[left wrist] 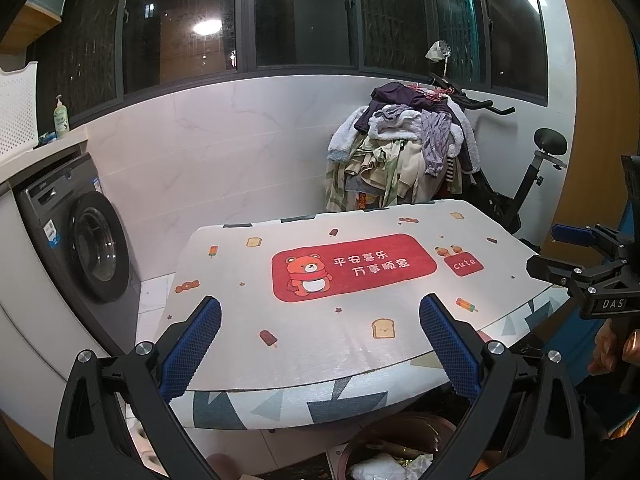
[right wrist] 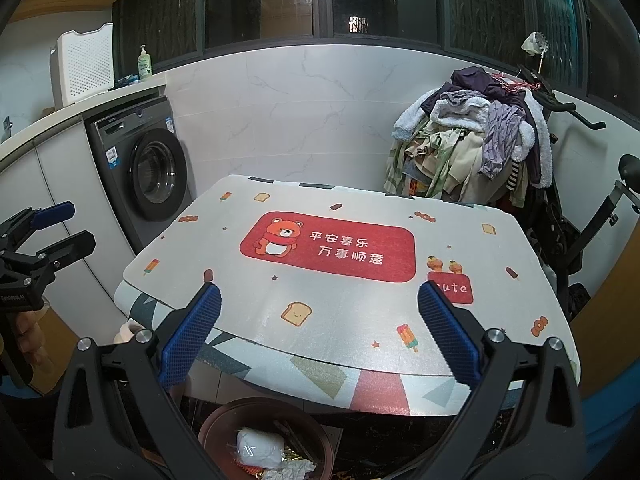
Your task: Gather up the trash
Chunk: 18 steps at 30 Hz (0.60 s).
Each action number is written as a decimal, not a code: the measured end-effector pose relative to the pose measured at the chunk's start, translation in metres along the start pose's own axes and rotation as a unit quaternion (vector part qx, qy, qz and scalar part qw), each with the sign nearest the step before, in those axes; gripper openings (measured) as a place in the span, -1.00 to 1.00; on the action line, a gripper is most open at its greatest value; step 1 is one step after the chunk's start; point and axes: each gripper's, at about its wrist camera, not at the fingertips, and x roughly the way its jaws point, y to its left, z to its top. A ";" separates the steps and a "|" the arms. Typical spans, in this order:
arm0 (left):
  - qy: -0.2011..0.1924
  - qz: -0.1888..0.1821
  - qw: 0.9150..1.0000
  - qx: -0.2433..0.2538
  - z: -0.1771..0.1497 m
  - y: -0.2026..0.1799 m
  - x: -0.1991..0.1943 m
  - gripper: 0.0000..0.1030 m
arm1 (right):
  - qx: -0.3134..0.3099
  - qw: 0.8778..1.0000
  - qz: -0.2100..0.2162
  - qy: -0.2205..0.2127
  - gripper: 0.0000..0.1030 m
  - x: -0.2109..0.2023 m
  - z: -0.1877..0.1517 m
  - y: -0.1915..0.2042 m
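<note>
Both grippers, left (left wrist: 320, 344) and right (right wrist: 319, 332), fingers wide, empty, hovering over bare tabletop (right wrist: 344, 320). Trash (right wrist: 260, 450) already in bin (right wrist: 212, 424) at 6 o'clock below edge; likely finished.

Tabletop (right wrist: 340, 312) seemingly clear throughout.

Red bear panel (left wrist: 354, 267) on table mat reading 平安喜乐 万事顺意, small red "cute" tag (left wrist: 464, 263), "DAS" on right tool (left wrist: 568, 252)
</note>
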 end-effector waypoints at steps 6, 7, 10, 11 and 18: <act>0.001 0.001 1.000 -0.001 0.000 0.001 0.001 0.89 | 0.001 1.000 0.000 0.000 0.89 0.000 -0.001 -0.001; 0.001 0.001 1.000 -0.001 0.000 0.001 0.001 0.89 | 0.001 1.000 0.000 0.000 0.89 0.000 0.000 -0.001; 0.001 0.002 1.000 0.000 0.001 0.001 0.001 0.89 | 0.001 1.000 -0.001 0.001 0.89 0.000 -0.001 -0.001; 0.000 0.002 1.000 0.000 0.000 0.002 0.001 0.89 | 0.000 1.000 0.000 0.000 0.89 0.000 -0.001 -0.001; 0.001 0.004 1.000 0.001 -0.003 0.004 0.002 0.89 | 0.000 1.000 0.000 0.000 0.89 0.000 0.000 -0.001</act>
